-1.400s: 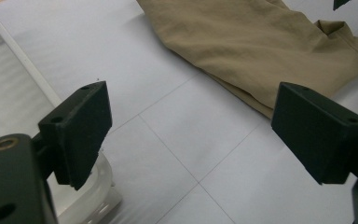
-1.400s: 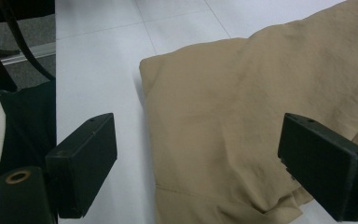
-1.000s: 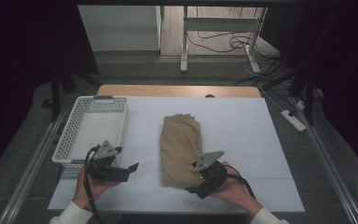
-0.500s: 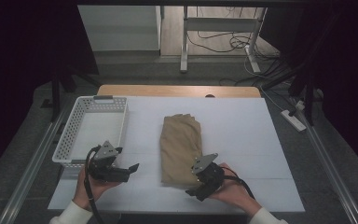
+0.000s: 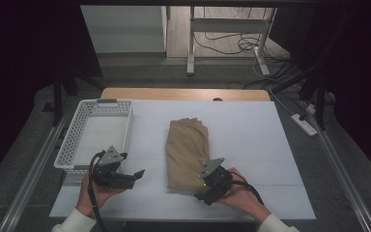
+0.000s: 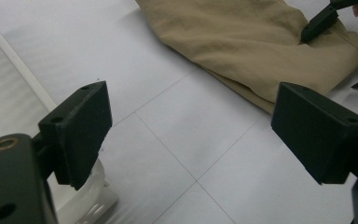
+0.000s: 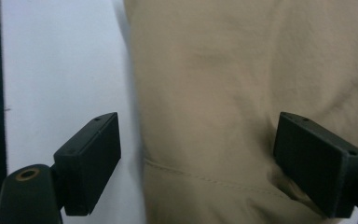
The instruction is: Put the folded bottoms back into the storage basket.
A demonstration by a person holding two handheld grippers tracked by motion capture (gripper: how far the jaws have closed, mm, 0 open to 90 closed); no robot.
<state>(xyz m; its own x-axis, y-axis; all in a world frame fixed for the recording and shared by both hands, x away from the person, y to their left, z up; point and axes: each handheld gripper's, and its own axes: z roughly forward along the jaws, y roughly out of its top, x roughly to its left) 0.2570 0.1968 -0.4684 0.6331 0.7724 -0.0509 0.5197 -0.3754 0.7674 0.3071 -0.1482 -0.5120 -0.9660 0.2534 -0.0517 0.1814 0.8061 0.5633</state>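
A folded tan cloth (image 5: 186, 147) lies lengthwise in the middle of the white table (image 5: 251, 130). My right gripper (image 5: 202, 188) is at the cloth's near right corner, open. In the right gripper view its jaws (image 7: 205, 158) stand wide apart over the tan cloth (image 7: 242, 93), whose stitched hem runs between them; whether they touch it is unclear. My left gripper (image 5: 134, 176) is held low over bare table to the left of the cloth, open and empty. The left gripper view shows its jaws (image 6: 186, 121) wide apart, the cloth (image 6: 251, 42) beyond them, and a right gripper finger (image 6: 319, 21) resting on it.
A white perforated basket (image 5: 125, 130) stands at the table's left side, just behind my left gripper, with nothing visible inside. A wooden table edge (image 5: 183, 93) shows behind the white surface. Cables and metal frame legs lie on the floor beyond.
My right gripper has edged slightly left and toward me along the cloth's near right corner. The left gripper and the cloth stay as they were.
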